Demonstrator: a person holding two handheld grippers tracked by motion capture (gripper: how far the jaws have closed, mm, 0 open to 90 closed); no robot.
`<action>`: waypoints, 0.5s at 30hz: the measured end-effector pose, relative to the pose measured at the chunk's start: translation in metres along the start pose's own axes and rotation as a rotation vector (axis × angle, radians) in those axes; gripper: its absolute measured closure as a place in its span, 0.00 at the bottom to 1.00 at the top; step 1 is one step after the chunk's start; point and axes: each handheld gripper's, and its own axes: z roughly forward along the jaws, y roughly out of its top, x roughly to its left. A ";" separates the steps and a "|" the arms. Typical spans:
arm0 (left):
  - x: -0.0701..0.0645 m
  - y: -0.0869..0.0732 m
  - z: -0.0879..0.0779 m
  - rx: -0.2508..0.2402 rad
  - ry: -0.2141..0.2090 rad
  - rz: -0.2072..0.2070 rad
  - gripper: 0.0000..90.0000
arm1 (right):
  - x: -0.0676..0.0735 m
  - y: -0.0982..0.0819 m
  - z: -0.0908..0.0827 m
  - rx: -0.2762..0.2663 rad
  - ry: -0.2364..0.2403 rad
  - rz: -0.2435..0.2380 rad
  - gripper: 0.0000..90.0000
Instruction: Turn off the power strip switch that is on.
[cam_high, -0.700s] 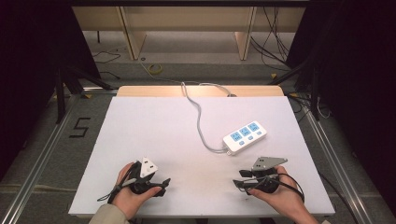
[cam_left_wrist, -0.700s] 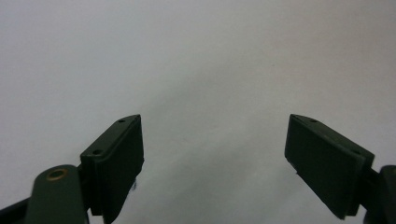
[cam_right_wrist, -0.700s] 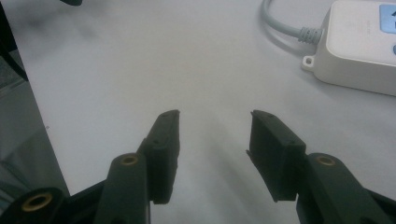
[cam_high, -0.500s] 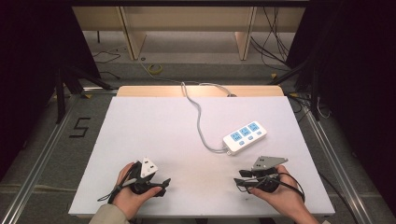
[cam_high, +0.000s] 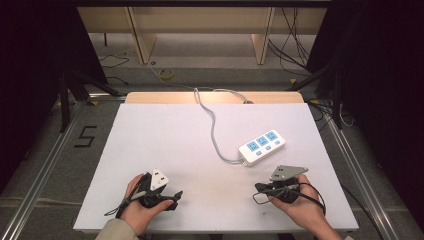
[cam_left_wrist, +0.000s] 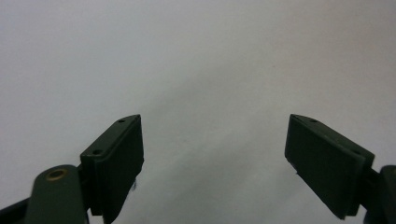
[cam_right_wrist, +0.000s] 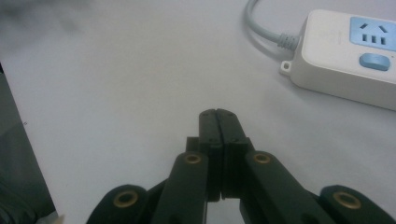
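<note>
Matte white table (cam_high: 165, 140); boxy plastic power strip (cam_high: 262, 146).

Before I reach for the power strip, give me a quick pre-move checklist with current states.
1. Left tongs open and empty: ok.
2. Right tongs open for a grasp: not ok, jaws closed together on nothing.
3. Power strip flat on the table, within view of the right tongs: ok.
4. Path from right tongs to strip free of obstacles: ok.
5. Cable slack, running off the far edge: ok.
6. Strip switched on or plugged in: cannot tell.
</note>
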 end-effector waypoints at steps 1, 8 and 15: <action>0.000 0.000 0.000 0.000 0.000 0.000 0.21 | -0.001 0.001 0.000 0.001 -0.004 0.005 1.00; -0.001 0.000 0.000 -0.003 0.001 0.000 0.21 | -0.003 0.004 -0.002 -0.003 -0.019 0.012 1.00; -0.001 0.001 0.000 -0.005 0.001 -0.001 0.21 | -0.007 0.006 -0.004 -0.002 -0.030 0.016 1.00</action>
